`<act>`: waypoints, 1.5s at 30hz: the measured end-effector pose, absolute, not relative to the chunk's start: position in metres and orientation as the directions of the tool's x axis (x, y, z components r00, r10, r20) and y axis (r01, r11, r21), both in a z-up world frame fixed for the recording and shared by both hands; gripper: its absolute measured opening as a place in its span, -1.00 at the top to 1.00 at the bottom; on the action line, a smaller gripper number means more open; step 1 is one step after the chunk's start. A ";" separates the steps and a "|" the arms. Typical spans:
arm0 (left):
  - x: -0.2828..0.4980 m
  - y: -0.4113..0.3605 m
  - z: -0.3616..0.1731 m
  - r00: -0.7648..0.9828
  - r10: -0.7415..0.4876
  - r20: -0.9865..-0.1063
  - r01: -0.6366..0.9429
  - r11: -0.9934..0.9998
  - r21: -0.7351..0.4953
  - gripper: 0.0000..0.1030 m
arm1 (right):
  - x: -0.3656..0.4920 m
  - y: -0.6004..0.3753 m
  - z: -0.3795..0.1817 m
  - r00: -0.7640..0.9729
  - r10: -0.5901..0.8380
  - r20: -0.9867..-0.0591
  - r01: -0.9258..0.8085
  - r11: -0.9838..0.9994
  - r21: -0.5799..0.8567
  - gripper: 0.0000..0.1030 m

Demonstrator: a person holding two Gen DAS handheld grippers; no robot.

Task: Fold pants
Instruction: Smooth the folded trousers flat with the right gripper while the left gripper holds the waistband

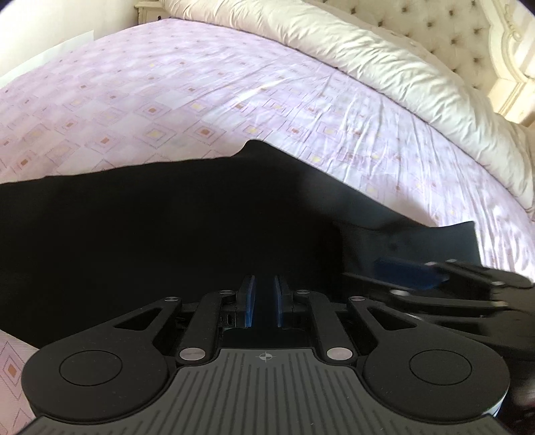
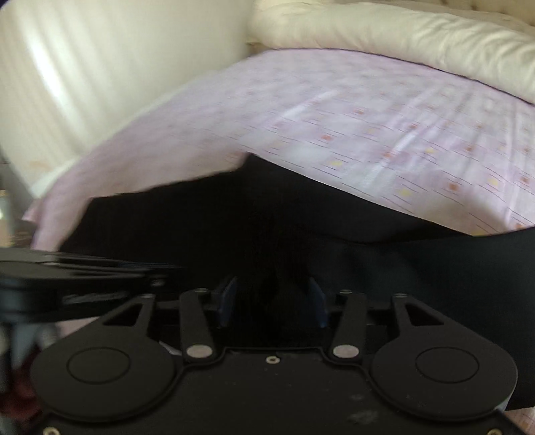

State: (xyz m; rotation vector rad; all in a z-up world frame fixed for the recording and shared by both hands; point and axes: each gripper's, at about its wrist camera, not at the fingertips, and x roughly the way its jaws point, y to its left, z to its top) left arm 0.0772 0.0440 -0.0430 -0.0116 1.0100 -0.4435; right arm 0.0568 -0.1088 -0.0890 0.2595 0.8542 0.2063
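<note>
Black pants (image 1: pixel 167 227) lie spread on a bed with a pink patterned sheet (image 1: pixel 167 93); they also fill the lower half of the right wrist view (image 2: pixel 334 234). My left gripper (image 1: pixel 265 284) is low over the pants, its blue pads close together with dark cloth between them. My right gripper (image 2: pixel 272 291) has its blue pads wider apart with a bunch of black cloth between them. The right gripper also shows at the right edge of the left wrist view (image 1: pixel 418 267); the left gripper shows at the left of the right wrist view (image 2: pixel 83 267).
A cream duvet (image 1: pixel 384 67) lies bunched along the far side of the bed, before a tufted headboard (image 1: pixel 444 30). A pale wall or curtain (image 2: pixel 83 67) stands beyond the bed's left edge. The right wrist view is motion-blurred.
</note>
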 end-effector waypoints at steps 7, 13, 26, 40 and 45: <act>0.074 0.019 -0.031 0.439 -0.438 -0.785 0.416 0.873 -0.254 0.76 | 0.018 -0.179 -0.038 0.736 0.276 -0.619 -0.038 0.929 0.368 -0.25; 0.071 -0.027 -0.038 0.406 -0.451 -0.795 0.481 0.845 -0.234 0.75 | 0.017 -0.261 -0.043 0.683 0.110 -0.722 0.200 0.923 0.330 0.78; 0.066 -0.037 -0.049 0.369 -0.417 -0.830 0.488 0.848 -0.209 0.75 | 0.065 -0.310 -0.104 0.522 0.098 -0.847 0.359 0.876 0.323 0.84; 0.065 -0.052 -0.072 0.354 -0.421 -0.835 0.504 0.838 -0.209 0.76 | 0.042 -0.285 -0.078 0.547 0.111 -0.830 0.316 0.890 0.328 0.77; 0.069 -0.044 -0.066 0.339 -0.440 -0.831 0.477 0.842 -0.251 0.76 | 0.044 -0.268 -0.102 0.449 0.124 -0.885 0.323 0.901 0.290 0.84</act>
